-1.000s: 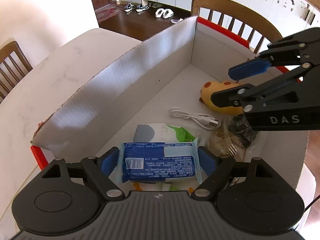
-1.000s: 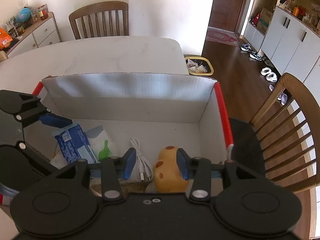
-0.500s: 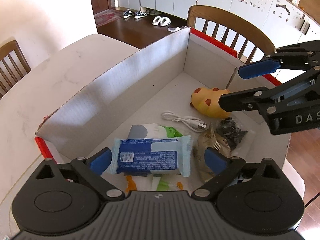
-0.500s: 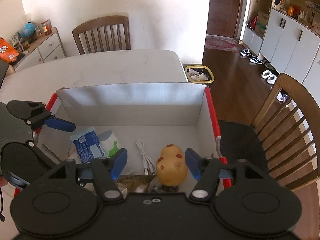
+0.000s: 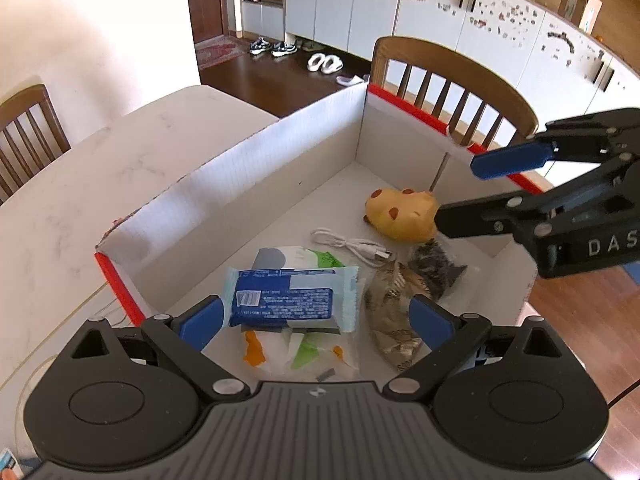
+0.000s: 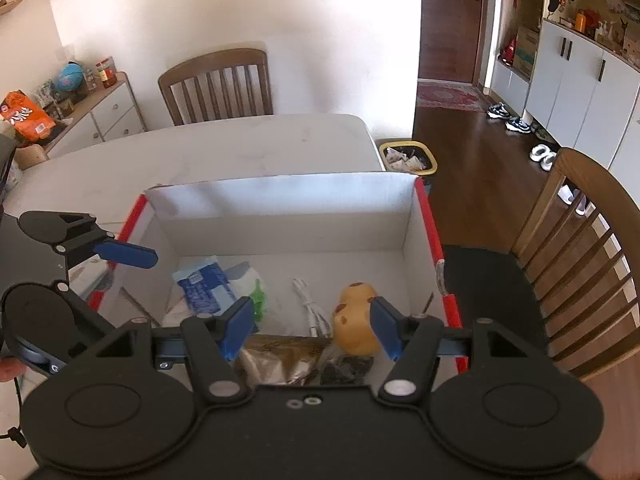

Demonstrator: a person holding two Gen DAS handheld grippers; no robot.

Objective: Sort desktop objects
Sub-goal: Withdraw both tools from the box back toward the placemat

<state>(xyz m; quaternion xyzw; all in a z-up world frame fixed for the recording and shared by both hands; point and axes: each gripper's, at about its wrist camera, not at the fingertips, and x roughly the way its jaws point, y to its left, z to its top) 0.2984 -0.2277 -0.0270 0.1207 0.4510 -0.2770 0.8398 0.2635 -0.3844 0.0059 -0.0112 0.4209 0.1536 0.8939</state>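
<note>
A white box with red edges [image 5: 280,152] [image 6: 288,196] stands on the table. In it lie a blue tissue pack [image 5: 288,300] [image 6: 204,290] on a white wipes pack [image 5: 296,256], a white cable [image 5: 352,246] [image 6: 308,304], a yellow spotted toy [image 5: 400,212] [image 6: 356,320] and clear snack bags [image 5: 400,304] [image 6: 280,360]. My left gripper [image 5: 316,320] is open and empty above the box's near end. My right gripper [image 6: 312,324] is open and empty above the toy side; it also shows in the left wrist view [image 5: 480,188].
Wooden chairs [image 5: 448,84] [image 6: 216,84] stand around the white marble table [image 5: 100,184]. Another chair [image 6: 580,260] is close to the box's right side. A bin [image 6: 408,156] stands on the wood floor beyond the table.
Both grippers have risen and drawn back from the box. The left gripper has let go of the blue tissue pack, which now lies in the box. Both jaws stand wider.
</note>
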